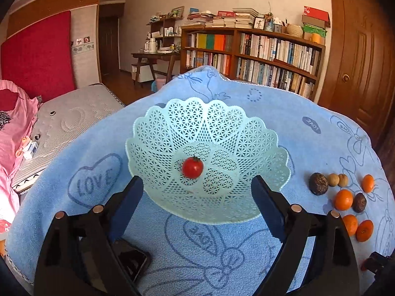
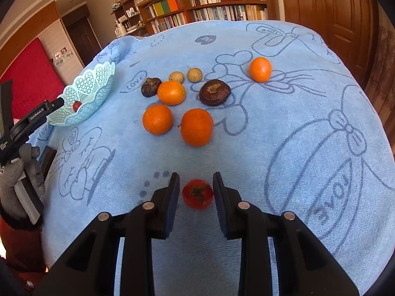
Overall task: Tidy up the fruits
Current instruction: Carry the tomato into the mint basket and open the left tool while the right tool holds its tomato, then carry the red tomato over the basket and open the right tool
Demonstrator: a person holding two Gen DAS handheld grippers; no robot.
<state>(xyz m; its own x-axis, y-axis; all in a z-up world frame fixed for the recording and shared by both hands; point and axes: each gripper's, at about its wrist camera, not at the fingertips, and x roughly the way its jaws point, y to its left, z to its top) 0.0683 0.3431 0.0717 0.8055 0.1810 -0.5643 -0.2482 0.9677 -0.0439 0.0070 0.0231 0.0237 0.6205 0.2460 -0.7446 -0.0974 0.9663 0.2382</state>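
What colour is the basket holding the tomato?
Pale mint-green openwork basket, clearest in the left wrist view, with the tomato inside.

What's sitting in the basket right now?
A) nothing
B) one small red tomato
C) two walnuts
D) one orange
B: a single red tomato lies in the lattice basket; the oranges are all on the blue towel.
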